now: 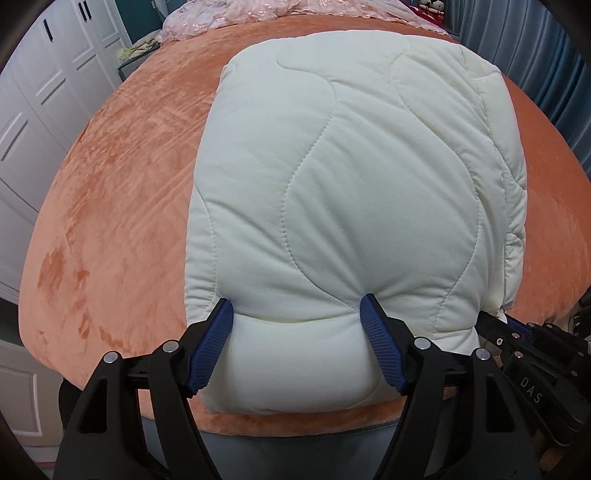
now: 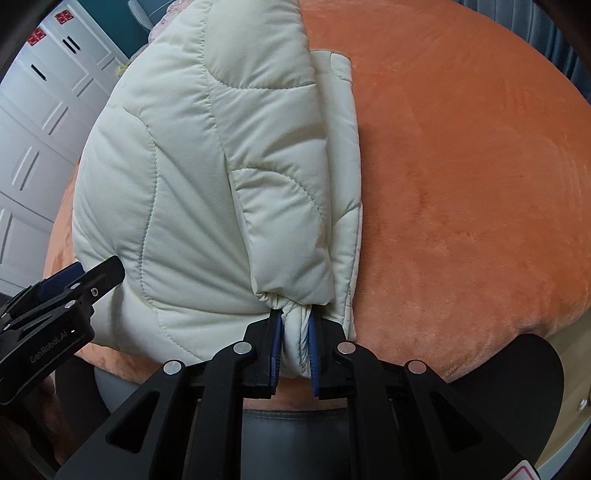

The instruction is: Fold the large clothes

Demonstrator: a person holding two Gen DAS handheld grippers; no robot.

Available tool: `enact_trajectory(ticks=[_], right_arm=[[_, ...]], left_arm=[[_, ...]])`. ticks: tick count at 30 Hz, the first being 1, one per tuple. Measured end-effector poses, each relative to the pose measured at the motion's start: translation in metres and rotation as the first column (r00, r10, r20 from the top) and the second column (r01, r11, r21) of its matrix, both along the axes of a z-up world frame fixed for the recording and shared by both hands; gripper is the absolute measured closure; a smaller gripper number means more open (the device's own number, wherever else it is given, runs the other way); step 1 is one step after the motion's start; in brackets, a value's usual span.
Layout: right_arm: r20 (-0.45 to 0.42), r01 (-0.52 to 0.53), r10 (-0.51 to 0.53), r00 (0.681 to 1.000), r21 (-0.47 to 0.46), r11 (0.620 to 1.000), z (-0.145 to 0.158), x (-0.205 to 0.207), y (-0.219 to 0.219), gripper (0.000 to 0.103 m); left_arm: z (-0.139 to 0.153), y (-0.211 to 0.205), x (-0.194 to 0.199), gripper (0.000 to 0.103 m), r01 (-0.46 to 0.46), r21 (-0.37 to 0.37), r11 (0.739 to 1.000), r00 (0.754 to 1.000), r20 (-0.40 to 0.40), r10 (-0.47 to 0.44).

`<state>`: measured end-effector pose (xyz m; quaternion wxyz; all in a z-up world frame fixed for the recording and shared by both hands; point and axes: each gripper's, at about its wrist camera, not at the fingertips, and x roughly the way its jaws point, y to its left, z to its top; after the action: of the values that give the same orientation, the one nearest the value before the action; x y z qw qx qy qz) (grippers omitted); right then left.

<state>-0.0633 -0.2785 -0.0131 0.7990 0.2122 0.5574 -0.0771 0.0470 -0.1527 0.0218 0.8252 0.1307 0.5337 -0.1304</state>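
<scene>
A cream quilted padded coat lies folded on the orange bed cover, its near end at the bed's front edge. My left gripper straddles the puffy near edge, with its blue pads wide apart and pressing the fabric on both sides. My right gripper is shut on a bunched bit of the coat's near right corner. The right gripper also shows in the left wrist view, and the left gripper in the right wrist view.
White wardrobe doors stand to the left of the bed. A pink lace blanket lies at the bed's far end. Blue curtains hang at the right. The orange cover spreads bare to the coat's right.
</scene>
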Motion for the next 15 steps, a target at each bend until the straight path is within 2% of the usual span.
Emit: enact_trajectory(ticks=[15], right_arm=[[-0.022,-0.042,0.041,0.999,-0.026,0.999,-0.011,0.021,0.020,0.094]], left_arm=[[-0.016,-0.015,0.007,0.030,0.001,0.054,0.999,0.999,0.039,-0.003]])
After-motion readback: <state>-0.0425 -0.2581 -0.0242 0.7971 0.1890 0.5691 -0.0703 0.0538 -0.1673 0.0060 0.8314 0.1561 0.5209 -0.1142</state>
